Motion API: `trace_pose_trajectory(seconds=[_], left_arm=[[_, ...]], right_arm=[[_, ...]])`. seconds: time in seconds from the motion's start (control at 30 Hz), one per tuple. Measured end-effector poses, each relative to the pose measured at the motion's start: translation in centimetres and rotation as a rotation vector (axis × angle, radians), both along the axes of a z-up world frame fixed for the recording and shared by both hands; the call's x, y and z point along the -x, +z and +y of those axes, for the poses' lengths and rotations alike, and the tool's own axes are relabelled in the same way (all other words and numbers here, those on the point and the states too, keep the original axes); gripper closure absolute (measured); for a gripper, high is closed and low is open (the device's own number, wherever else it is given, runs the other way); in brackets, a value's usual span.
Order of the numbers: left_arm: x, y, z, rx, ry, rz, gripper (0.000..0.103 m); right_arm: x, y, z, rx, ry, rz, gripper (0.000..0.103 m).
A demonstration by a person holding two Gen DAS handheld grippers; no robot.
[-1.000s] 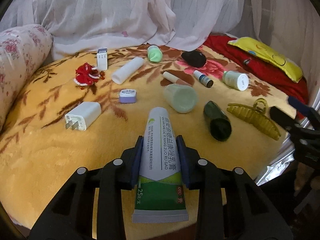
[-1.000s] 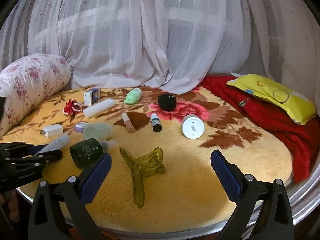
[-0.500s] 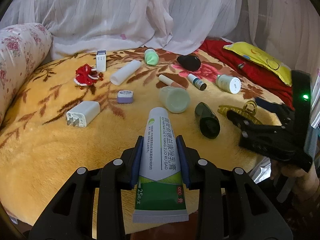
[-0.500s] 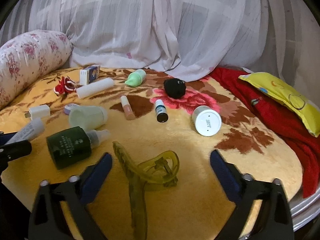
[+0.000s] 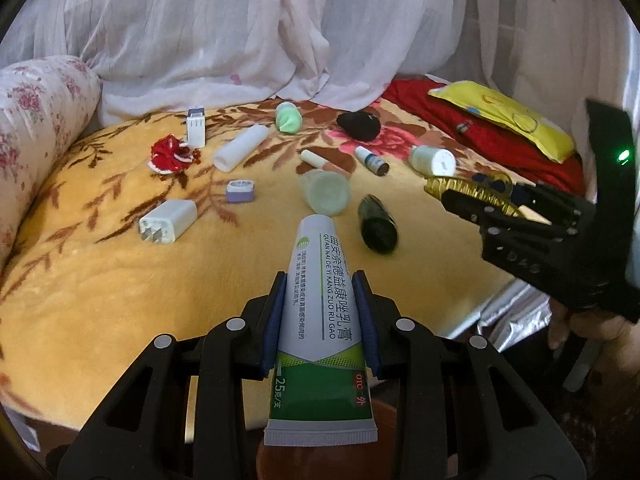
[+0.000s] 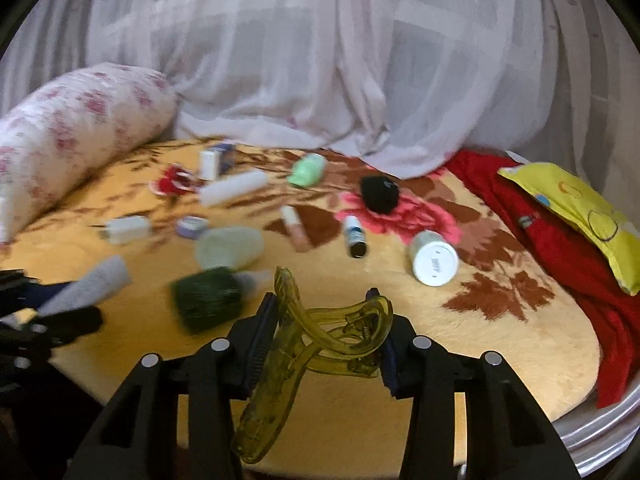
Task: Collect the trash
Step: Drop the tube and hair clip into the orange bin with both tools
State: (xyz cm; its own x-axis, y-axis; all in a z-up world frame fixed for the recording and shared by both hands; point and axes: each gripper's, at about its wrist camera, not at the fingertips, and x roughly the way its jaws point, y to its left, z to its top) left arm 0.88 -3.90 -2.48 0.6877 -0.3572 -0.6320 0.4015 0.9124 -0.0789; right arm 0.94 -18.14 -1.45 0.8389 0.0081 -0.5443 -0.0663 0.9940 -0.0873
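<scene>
My left gripper (image 5: pixel 320 292) is shut on a white and green ointment tube (image 5: pixel 322 320) and holds it above the front of the yellow floral blanket (image 5: pixel 100 272). My right gripper (image 6: pixel 322 316) is shut on a yellow-green hair claw clip (image 6: pixel 304 340), near the blanket's front edge. The right gripper also shows at the right of the left wrist view (image 5: pixel 460 196), with the clip (image 5: pixel 464 190) between its jaws. The tube's tip shows at the left of the right wrist view (image 6: pixel 92 284).
Several small items lie on the blanket: a dark green bottle (image 5: pixel 376 226), a pale green cup (image 5: pixel 326 192), a white charger (image 5: pixel 168 222), a white jar (image 6: pixel 434 258), a black pouch (image 6: pixel 380 194). A floral bolster (image 6: pixel 72 132) lies left, a red cloth (image 6: pixel 568 248) and yellow pillow (image 6: pixel 576 204) right.
My right gripper moved forward over the hair claw clip and closed on it; it was open before. The left gripper kept its hold on the tube and shifted slightly.
</scene>
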Motion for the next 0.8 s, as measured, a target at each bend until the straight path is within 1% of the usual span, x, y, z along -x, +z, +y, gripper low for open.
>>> trace_pose_trajectory(seconds=[0.1, 0.17, 0.33, 0.43, 0.53, 0.67, 0.7, 0.73, 0.77, 0.8], left_arm=[[2.0, 0.5, 0.8, -0.009, -0.012, 0.033, 0.071], [3.4, 0.6, 1.4, -0.014, -0.021, 0.069, 0.071], [6.1, -0.4, 2.5, -0.036, -0.043, 0.174, 0.071], [7.7, -1.4, 2.7, -0.063, -0.060, 0.213, 0.071], [8.8, -2.6, 3.0, -0.076, -0.066, 0.251, 0.071], [9.9, -4.1, 2.9, -0.093, -0.069, 0.292, 0.069], [10.0, -4.3, 3.0, -0.094, -0.067, 0.303, 0.060], [10.1, -4.5, 3.0, -0.093, -0.062, 0.310, 0.051], [10.2, -4.6, 3.2, -0.094, -0.053, 0.310, 0.037], [10.3, -4.5, 3.3, -0.096, -0.040, 0.302, 0.031]], right_arm=[[2.2, 0.9, 1.4, -0.028, 0.074, 0.039, 0.058], [3.9, 0.8, 2.5, -0.060, 0.137, 0.098, 0.058], [6.5, -1.7, 4.8, -0.094, 0.225, 0.262, 0.058], [7.9, -3.6, 6.3, -0.060, 0.246, 0.334, 0.058], [8.7, -5.1, 6.8, -0.056, 0.254, 0.392, 0.058], [9.3, -6.2, 7.0, -0.040, 0.260, 0.447, 0.057], [9.5, -6.4, 7.0, -0.036, 0.253, 0.447, 0.048], [9.5, -6.4, 6.9, -0.035, 0.247, 0.442, 0.034], [9.5, -6.4, 6.7, -0.036, 0.246, 0.435, 0.031], [9.6, -6.3, 6.7, -0.035, 0.245, 0.430, 0.031]])
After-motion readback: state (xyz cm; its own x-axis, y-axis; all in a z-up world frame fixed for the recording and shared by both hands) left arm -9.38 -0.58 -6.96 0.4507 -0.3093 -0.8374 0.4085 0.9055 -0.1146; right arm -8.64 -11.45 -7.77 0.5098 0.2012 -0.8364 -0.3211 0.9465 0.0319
